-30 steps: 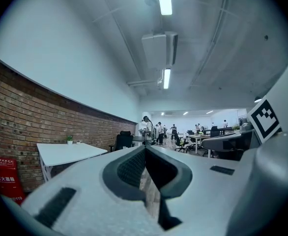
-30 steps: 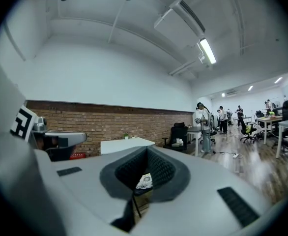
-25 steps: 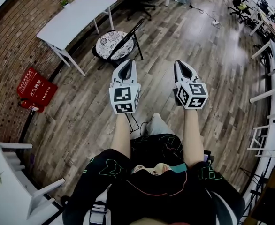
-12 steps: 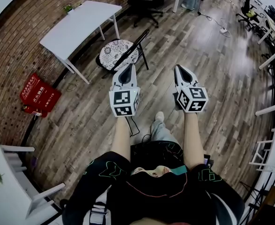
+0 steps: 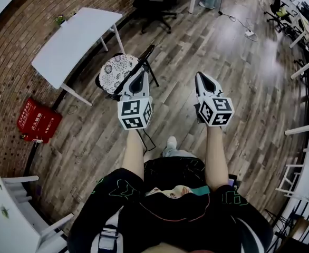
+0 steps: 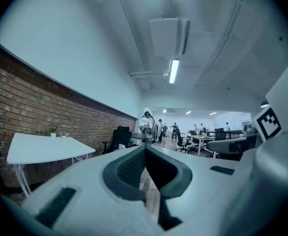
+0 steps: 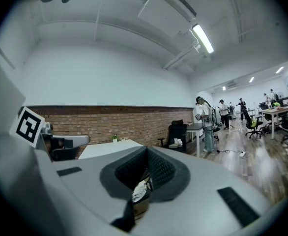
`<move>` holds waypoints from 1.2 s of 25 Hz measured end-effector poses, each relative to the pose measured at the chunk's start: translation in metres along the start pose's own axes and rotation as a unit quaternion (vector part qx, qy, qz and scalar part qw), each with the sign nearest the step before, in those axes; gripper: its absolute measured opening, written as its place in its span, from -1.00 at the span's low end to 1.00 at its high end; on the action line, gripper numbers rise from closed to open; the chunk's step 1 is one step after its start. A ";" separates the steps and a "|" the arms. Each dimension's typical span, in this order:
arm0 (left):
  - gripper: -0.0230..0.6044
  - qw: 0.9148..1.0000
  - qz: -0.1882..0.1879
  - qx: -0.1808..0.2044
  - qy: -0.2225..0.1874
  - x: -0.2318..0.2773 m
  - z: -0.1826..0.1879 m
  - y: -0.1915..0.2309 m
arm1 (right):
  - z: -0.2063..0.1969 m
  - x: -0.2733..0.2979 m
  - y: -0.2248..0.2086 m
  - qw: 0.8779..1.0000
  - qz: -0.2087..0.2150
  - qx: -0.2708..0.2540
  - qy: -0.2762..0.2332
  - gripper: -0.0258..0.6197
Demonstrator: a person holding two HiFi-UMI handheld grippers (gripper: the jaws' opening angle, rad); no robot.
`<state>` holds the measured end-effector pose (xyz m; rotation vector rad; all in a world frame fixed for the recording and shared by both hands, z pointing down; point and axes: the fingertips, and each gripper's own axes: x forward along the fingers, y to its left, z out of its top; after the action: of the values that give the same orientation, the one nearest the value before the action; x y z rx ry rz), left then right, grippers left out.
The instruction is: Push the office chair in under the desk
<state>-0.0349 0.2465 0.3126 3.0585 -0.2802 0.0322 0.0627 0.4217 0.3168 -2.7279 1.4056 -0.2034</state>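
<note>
Just ahead of the left gripper [image 5: 138, 77] stands the chair [image 5: 112, 70], its patterned seat out on the floor beside the white desk [image 5: 70, 38] and its black backrest turned toward the person. Both the left and the right gripper [image 5: 201, 79] are pinched closed and empty. The left is clearly nearer, so the push probably runs from the backrest up-left toward the desk.

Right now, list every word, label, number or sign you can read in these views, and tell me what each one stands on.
Red box: white print on its face, too small and blurred to read.
Left-hand cube and right-hand cube: black-and-white square patterns only, no letters or digits.
Nothing else in any view carries readable text.
</note>
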 end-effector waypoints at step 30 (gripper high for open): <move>-0.90 0.996 0.037 -0.026 0.074 0.204 -0.067 0.040 | -0.049 0.198 -0.106 0.994 0.075 0.060 0.054 -0.91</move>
<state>0.1578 0.1755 0.3881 2.9729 -0.3767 0.2487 0.2547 0.3224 0.3949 -2.5365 1.5622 -0.4176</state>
